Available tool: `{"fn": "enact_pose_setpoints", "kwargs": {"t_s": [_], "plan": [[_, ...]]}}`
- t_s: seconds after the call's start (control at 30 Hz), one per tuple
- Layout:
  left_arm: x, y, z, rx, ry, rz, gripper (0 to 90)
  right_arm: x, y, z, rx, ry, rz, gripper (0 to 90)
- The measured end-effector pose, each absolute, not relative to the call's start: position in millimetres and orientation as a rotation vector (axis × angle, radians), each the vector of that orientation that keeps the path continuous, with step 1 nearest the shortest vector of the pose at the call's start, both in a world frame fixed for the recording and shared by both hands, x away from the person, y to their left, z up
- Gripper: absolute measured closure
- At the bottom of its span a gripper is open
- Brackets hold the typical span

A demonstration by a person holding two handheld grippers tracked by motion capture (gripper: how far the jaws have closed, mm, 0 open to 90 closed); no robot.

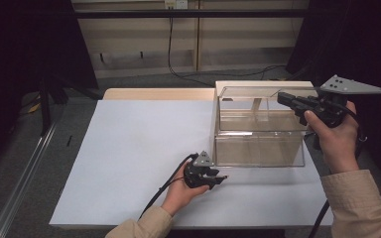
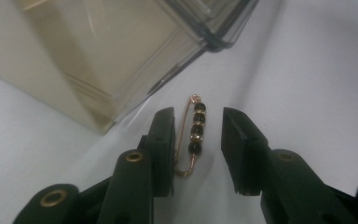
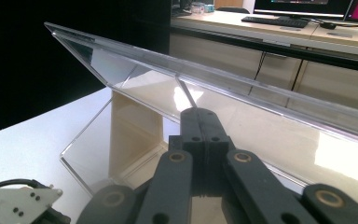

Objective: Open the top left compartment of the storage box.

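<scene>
A gold safety pin (image 2: 195,133) strung with dark beads lies on the white sheet, just in front of a corner of the clear plastic box (image 2: 98,56). My left gripper (image 2: 198,123) straddles the pin. One jaw is at the pin's wire and the other stands apart from the beads, so the gripper is open. In the high view the left gripper (image 1: 217,179) rests low on the sheet by the box's (image 1: 258,144) front left corner. My right gripper (image 1: 282,97) is shut on the edge of the box's clear lid (image 3: 261,107), holding the lid raised.
A white sheet (image 1: 139,148) covers most of the wooden table, with wide bare room to the left of the box. The box stands at the right back. The left gripper's grey plate (image 3: 18,203) shows low in the right gripper view.
</scene>
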State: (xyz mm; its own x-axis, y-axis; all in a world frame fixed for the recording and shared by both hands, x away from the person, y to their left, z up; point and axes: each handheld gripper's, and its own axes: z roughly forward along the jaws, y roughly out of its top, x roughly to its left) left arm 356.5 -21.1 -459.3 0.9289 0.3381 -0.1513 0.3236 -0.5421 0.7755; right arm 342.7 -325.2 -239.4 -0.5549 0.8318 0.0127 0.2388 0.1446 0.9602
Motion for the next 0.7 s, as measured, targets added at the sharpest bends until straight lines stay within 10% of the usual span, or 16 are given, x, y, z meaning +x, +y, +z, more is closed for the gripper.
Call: {"fn": "enact_pose_setpoints", "kwargs": {"t_s": [0.7], "plan": [[355,-18,-447,2.158,0.456,-0.113,84.3,344,-325,-241,1.03,1.894,1.416,90.0]]}}
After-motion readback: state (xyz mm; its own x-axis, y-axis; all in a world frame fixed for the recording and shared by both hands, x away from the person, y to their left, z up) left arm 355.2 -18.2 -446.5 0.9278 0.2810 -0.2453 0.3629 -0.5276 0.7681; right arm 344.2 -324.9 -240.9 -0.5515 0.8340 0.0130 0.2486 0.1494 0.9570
